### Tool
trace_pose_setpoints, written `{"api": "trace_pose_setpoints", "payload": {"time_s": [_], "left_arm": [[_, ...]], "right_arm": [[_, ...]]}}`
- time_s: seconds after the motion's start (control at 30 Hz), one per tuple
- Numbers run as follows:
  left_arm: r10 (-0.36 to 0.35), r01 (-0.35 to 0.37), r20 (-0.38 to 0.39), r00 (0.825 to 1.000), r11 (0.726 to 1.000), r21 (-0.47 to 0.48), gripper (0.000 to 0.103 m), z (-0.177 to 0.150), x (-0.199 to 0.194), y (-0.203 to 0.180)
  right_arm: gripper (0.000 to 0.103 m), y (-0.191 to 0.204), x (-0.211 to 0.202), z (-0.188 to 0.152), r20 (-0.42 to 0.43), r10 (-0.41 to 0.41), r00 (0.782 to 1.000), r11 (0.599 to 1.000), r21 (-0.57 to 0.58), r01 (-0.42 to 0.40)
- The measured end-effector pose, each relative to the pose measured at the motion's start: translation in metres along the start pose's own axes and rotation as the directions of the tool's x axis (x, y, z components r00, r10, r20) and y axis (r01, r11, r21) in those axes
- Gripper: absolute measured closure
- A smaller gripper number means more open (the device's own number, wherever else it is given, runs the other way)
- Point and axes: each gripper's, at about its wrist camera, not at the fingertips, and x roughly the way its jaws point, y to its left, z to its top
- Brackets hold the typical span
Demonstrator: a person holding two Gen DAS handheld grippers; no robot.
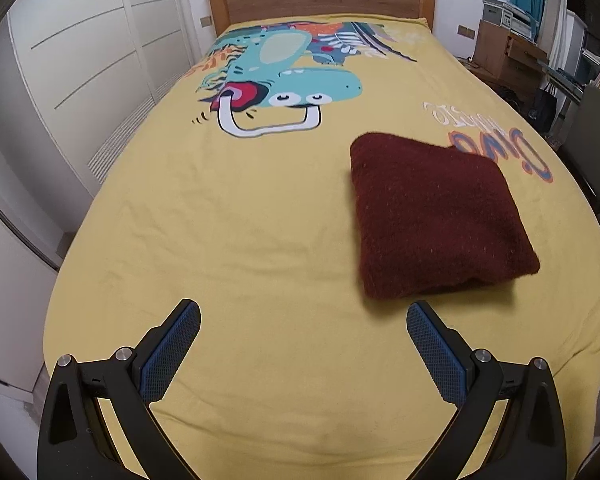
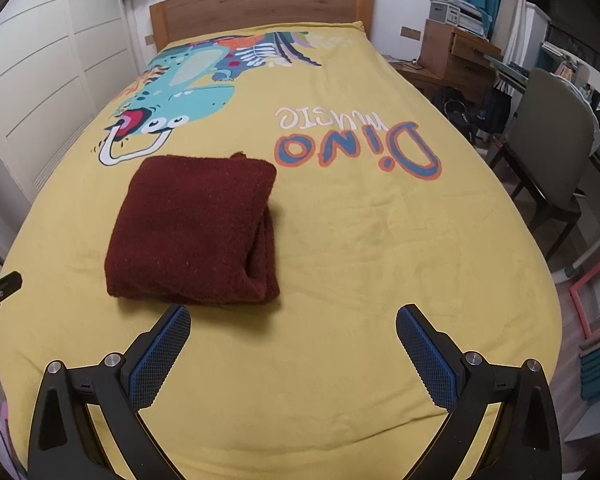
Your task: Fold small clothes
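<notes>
Your 2 claws hang spread and empty over the near end of the bed. The sweater lies folded into a thick square between them: ahead and right of your left claw, ahead and left of your right claw. Its stacked edges face right, so the right claw looks slightly nearer.
</notes>
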Motion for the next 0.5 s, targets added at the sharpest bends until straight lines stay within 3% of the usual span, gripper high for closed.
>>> {"api": "trace_pose_setpoints", "payload": {"time_s": [0.5], "left_arm": [[0.001, -0.001, -0.005, 1.0, 1.0, 0.019, 0.001, -0.012, -0.002, -0.003]], "right_arm": [[0.0, -0.005, -0.004, -0.013, -0.022, -0.016, 1.0, 1.0, 0.007, 0.016]]}}
